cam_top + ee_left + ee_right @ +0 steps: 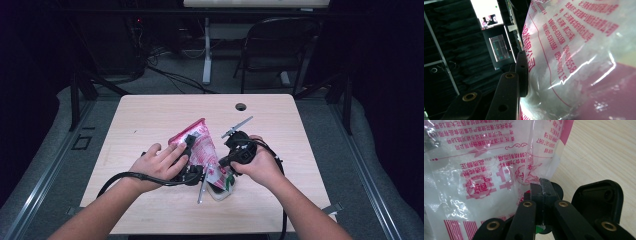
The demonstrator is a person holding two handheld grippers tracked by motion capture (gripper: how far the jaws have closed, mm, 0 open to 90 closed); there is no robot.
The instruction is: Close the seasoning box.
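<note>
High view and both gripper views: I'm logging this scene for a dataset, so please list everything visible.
Bag: one, clear plastic with pink print, held above the table's middle.
Table: one, light wood, centre.
Folding chair: one, black, behind the table.
Screens: two, lit, in the dark background of the left gripper view.
Left tongs: black, shut on the bag.
Right tongs: black, shut on the bag's edge.
Hands: two, each holding tongs.

a light wooden table has a round cable hole near its far edge. beyond it stands a dark folding chair, with a lit monitor nearby.
</note>
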